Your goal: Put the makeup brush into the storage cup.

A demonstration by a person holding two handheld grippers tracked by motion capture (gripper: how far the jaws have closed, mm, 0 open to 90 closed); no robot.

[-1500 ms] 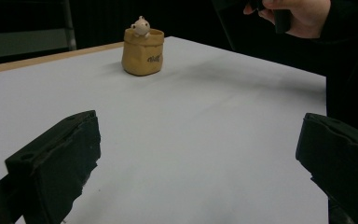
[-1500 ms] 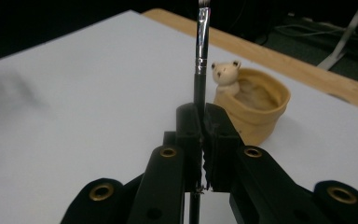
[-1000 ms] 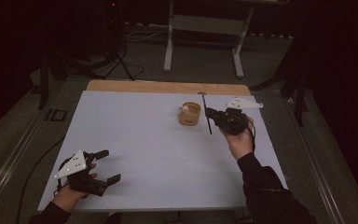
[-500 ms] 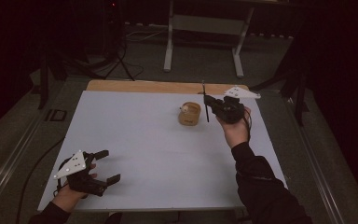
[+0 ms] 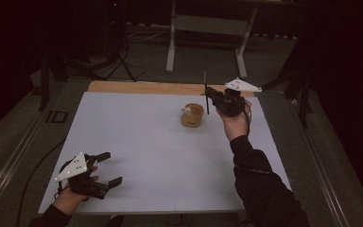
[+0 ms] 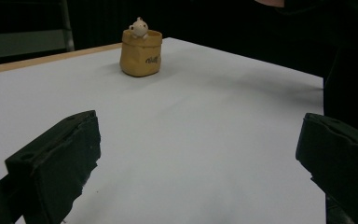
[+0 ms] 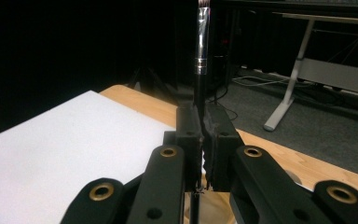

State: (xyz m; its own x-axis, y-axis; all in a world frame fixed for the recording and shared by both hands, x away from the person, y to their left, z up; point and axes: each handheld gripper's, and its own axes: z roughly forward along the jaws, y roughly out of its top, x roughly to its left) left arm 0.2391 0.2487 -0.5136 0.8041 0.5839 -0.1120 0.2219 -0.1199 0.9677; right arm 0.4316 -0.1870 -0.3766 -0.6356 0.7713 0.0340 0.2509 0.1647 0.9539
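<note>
A thin black brush [image 5: 207,106] with a silver ferrule [image 7: 201,51] stands nearly upright, and my right gripper [image 5: 210,93] is shut on its handle just right of a small tan pot [image 5: 192,115]. A little white figure peeks over the pot's rim [image 6: 141,52]. In the right gripper view the jaws [image 7: 204,126] press together around the handle, bristle end up. My left gripper [image 5: 109,169] rests at the near left of the white tabletop [image 5: 160,156], open, its jaws [image 6: 200,154] wide apart with nothing between them.
A wooden strip [image 5: 137,87] runs along the table's far edge. Behind it on the dark floor stand a white desk frame [image 5: 208,23] and a tripod [image 5: 118,56] with cables. The person's dark sleeve [image 5: 260,184] lies over the table's right side.
The right hand has carried the brush away from the person toward the far edge, beside the pot, and a little higher. The left gripper has stayed where it was.
</note>
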